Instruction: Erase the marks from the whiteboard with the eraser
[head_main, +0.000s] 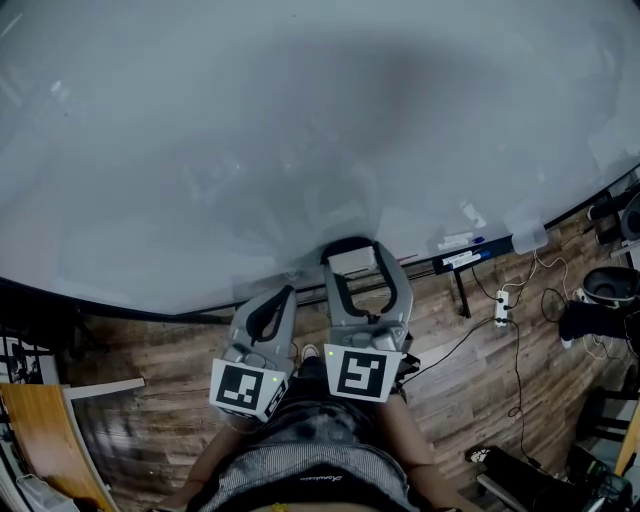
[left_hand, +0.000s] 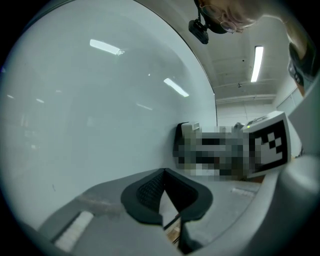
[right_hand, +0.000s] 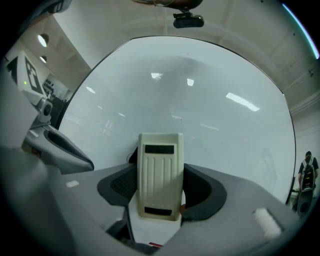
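Right gripper view showed the right gripper (right_hand: 162, 186) with its jaws squeezed onto the cream eraser (right_hand: 160, 165), which stood up between them, close to the low part of the whiteboard (right_hand: 200, 95). I could not tell if the eraser touched the board. The left gripper (left_hand: 164, 192) had its jaws pressed together with nothing in them, and it hung just beside the right one. No marks showed on the board in any view. It looked clean, so I think the wiping was done or nearly done.
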